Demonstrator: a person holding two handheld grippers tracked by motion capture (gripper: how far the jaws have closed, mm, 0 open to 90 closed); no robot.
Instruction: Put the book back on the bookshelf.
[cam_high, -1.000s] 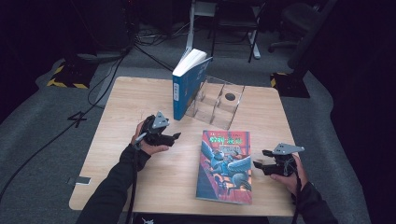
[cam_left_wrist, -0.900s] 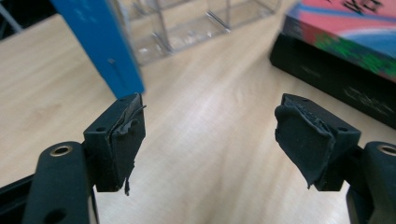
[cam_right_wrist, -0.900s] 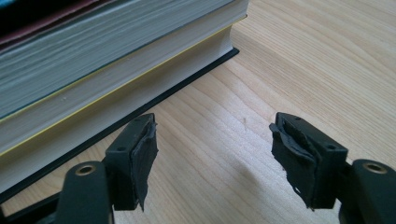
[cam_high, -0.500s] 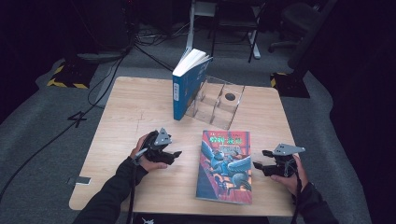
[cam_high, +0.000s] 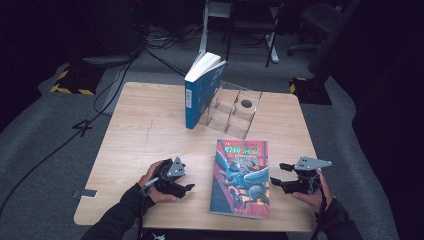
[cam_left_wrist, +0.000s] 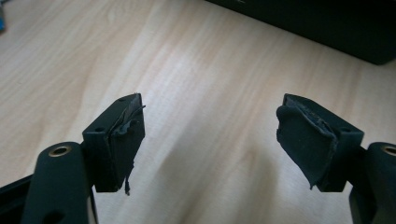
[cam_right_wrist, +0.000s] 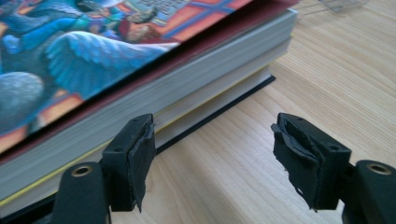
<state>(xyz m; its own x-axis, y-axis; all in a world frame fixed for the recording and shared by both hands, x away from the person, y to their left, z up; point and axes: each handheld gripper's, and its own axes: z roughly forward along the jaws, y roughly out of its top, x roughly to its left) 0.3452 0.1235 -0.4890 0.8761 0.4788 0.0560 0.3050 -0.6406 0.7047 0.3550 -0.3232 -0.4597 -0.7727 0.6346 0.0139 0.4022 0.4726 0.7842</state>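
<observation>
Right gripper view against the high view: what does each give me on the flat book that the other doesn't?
Right gripper view: the flat book close up, its page edge facing the right gripper, the bottom cover jutting out on the table, and open fingers with nothing between them.

High view: the whole cover, the left gripper on the book's other side, the blue book standing against the clear rack.

Both: the flat book lying on the wooden table, the right gripper beside it, not gripping it.

Illustrated book (cam_high: 241, 177): closed, lying flat, colourful cover up, at lower centre-right of the high view; page edges (cam_right_wrist: 163, 100) upper left in the right gripper view.
</observation>
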